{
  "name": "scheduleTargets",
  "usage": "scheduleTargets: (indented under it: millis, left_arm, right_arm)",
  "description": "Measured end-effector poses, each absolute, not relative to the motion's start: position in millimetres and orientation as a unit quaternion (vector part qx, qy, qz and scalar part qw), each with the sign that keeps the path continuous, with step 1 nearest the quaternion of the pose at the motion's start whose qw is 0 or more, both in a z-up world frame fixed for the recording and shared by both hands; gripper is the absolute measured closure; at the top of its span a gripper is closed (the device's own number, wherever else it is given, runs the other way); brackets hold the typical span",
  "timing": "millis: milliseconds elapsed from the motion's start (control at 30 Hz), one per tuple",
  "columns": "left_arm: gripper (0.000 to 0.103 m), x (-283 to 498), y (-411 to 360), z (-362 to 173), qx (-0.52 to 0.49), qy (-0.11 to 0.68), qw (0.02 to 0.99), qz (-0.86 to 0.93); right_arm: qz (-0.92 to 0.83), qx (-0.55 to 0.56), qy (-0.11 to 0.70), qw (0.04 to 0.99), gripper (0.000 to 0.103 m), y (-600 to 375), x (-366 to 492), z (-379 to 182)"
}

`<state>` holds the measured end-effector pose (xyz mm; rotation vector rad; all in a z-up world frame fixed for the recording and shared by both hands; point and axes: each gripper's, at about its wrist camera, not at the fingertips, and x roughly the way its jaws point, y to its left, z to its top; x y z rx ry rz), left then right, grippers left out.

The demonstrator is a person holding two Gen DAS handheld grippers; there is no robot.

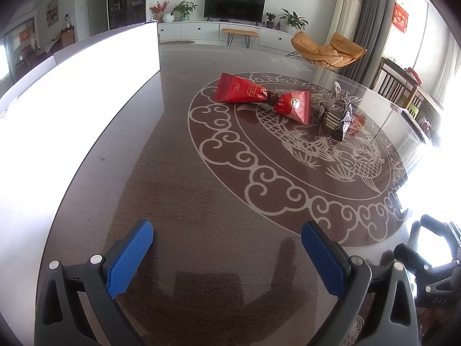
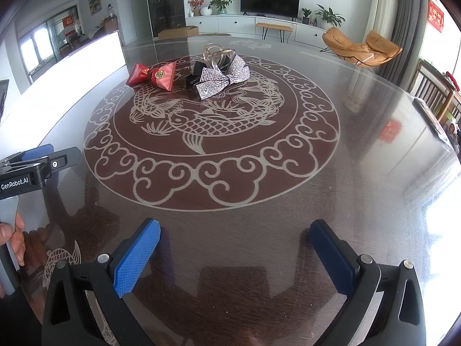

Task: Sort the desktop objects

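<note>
A red bow-shaped packet (image 1: 260, 97) (image 2: 154, 76) lies on the round glass-topped table (image 1: 178, 201), inside its fish pattern. Beside it lie a silver rhinestone bow clip (image 2: 223, 79) (image 1: 337, 114), a black clip (image 2: 196, 73) and a clear claw clip (image 2: 217, 54), bunched together. My left gripper (image 1: 227, 238) is open and empty above the near table edge, well short of the objects. My right gripper (image 2: 234, 238) is open and empty, also near the front edge. The left gripper also shows in the right wrist view (image 2: 40, 163), at the far left.
A bright white box (image 1: 77, 86) (image 2: 72, 69) stands on the table's left side. The right gripper's body (image 1: 432, 265) shows at the right of the left wrist view. A living room with a TV (image 2: 269, 0) and an orange chair (image 2: 361, 46) lies behind.
</note>
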<state>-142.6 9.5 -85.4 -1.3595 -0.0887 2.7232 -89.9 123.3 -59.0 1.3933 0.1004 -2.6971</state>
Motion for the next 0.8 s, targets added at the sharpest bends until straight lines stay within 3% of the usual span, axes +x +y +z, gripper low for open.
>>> scheduleTargets:
  millis: [533,667,800]
  left_arm:
    - [0.0,-144,10,-86,-0.447,-0.024,0.047,0.893]
    - [0.0,-145,13,-87,-0.451,-0.011,0.04,0.892]
    - [0.0,-146,16,-89,-0.454,0.001,0.034,0.89]
  right_arm:
    - [-0.885,0.461,0.035,0.056,0.0,124,-92,-59]
    - [-0.873,0.481,0.043,0.072,0.0,119,-125,-58]
    - [-0.885,0.459,-0.008,0.071,0.0,114,-179,-38]
